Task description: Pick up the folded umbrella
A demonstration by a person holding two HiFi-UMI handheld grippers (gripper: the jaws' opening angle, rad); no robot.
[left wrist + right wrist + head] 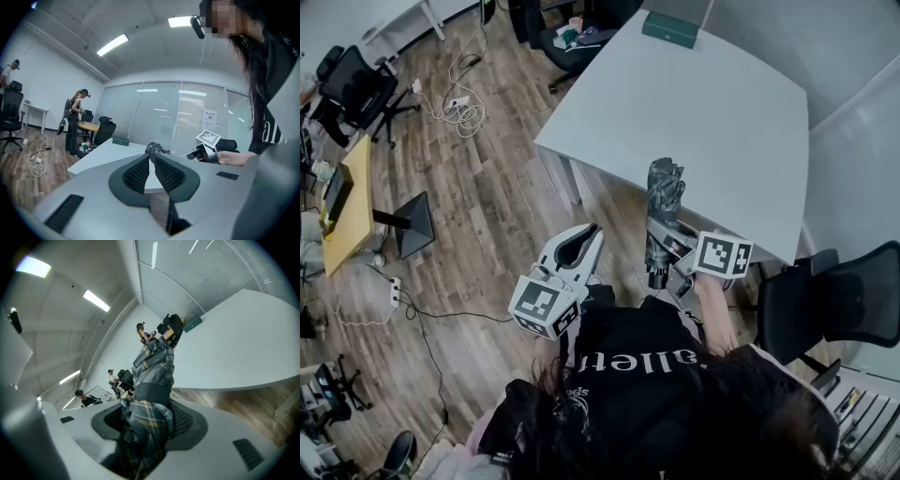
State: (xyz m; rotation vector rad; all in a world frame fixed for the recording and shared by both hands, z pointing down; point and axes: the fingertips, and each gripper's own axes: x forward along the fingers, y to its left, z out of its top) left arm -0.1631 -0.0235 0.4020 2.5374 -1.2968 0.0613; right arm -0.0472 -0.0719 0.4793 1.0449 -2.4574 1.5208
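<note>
The folded umbrella (663, 202), grey plaid with a dark strap round it, is off the table and stands nearly upright in the air before the near edge of the white table (694, 112). My right gripper (661, 246) is shut on its lower part. In the right gripper view the umbrella (152, 376) fills the space between the pads of the right gripper (149, 413) and sticks out past them. My left gripper (592, 232) hangs to the left of it over the wooden floor, shut and holding nothing. In its own view the left gripper (151, 157) points at the umbrella (154, 149).
A green box (669, 29) lies at the table's far edge. A black office chair (834, 300) stands at my right, another chair (572, 42) beyond the table. A wooden desk (352, 202) and floor cables (459, 108) are at the left. People (75, 117) stand far off.
</note>
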